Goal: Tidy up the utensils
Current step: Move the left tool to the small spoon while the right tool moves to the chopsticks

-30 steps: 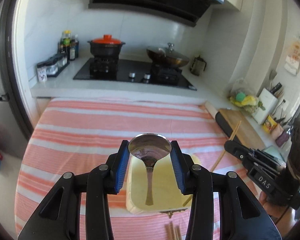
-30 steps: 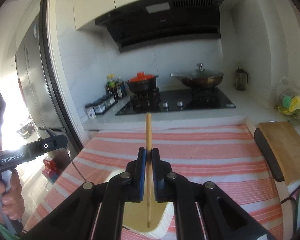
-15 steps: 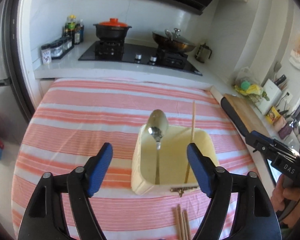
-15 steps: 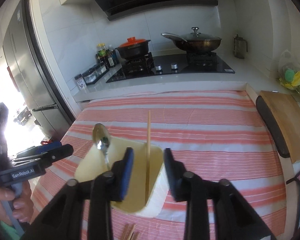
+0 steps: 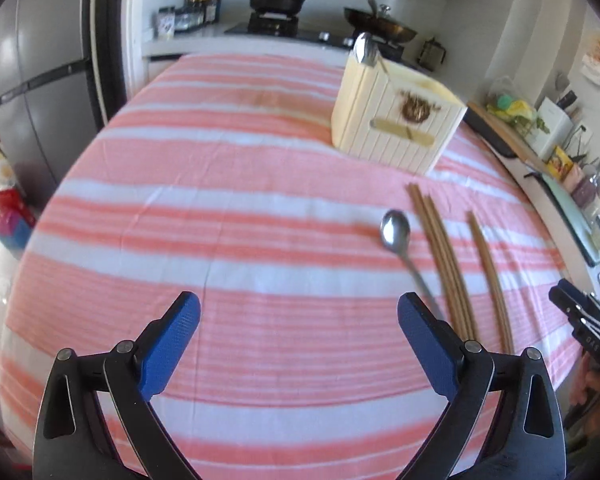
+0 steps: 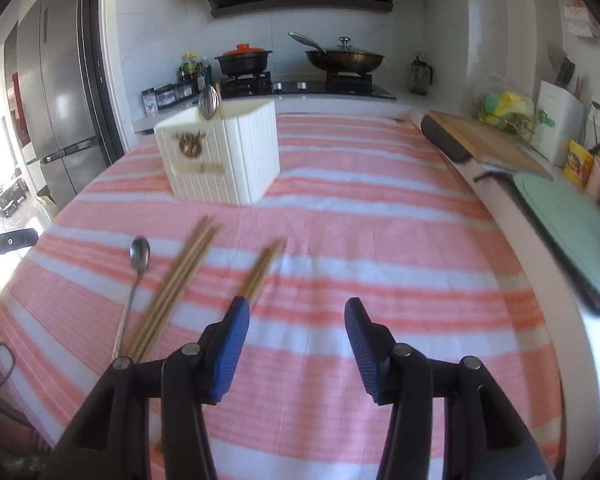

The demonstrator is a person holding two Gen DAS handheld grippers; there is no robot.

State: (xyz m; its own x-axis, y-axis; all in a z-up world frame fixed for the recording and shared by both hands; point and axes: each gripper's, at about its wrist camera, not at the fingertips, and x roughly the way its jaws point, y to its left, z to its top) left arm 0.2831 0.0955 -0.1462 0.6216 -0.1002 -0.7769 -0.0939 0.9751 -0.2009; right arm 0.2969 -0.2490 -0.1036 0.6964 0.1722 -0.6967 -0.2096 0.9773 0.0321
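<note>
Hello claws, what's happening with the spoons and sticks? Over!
Left claw open, right claw open, both empty. One spoon stands in the white holder. Another spoon and chopsticks lie on the striped cloth. Nothing blocking.

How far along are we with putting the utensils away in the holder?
Done: one spoon and a chopstick stand in the white holder. In hand: nothing; the left gripper and right gripper are both open and empty. Left on the striped cloth: a second spoon, a chopstick bundle and a separate pair.

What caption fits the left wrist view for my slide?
Open left gripper above striped cloth; spoon and chopsticks lie before the box.
</note>
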